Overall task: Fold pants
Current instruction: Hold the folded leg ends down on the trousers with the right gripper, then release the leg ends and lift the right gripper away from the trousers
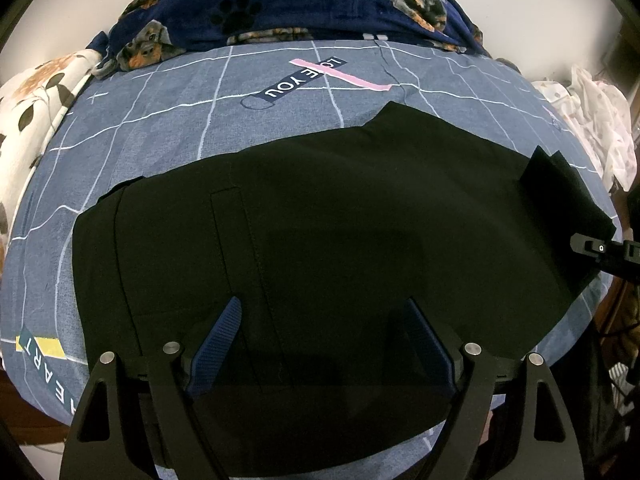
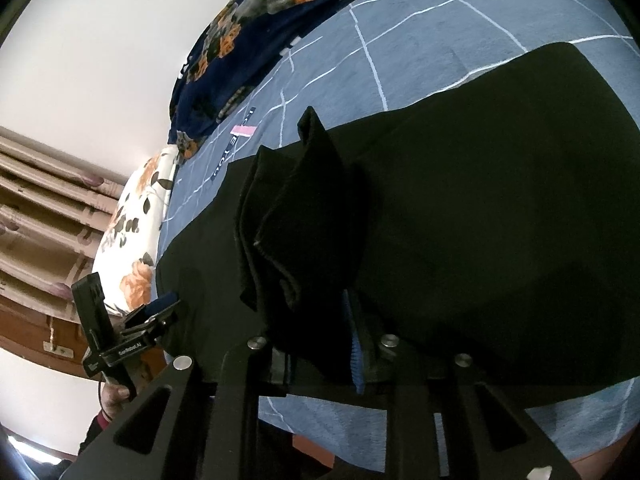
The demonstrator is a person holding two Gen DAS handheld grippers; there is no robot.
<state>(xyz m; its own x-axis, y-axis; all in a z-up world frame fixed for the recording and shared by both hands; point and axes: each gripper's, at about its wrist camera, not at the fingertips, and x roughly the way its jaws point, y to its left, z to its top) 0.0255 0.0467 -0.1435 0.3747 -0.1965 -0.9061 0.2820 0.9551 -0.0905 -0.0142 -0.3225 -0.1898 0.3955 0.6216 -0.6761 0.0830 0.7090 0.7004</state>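
Lying lengthwise across the blue grid-patterned bed sheet (image 1: 168, 128): black fabric pants (image 1: 340, 220). Left gripper (image 1: 320, 344) fingers apart above waist end; right gripper (image 2: 320, 320) fingers clamped on bunched leg end.

1. Both pictures are round and bent like a fishbowl. Straight lines on the blue bedsheet (image 1: 168, 136) curve, most of all near the edges.
2. The corners outside the round picture are black.
3. The light is soft. The white wall (image 2: 88, 40) far beyond the right tongs is very bright, almost washed out.
4. The black pants (image 1: 340, 220) ahead of the left tongs are so dark that folds barely show.
5. A faint shadow lies on the pants between the left tongs' fingers (image 1: 218, 346).
6. The parts nearest each camera look a bit soft.
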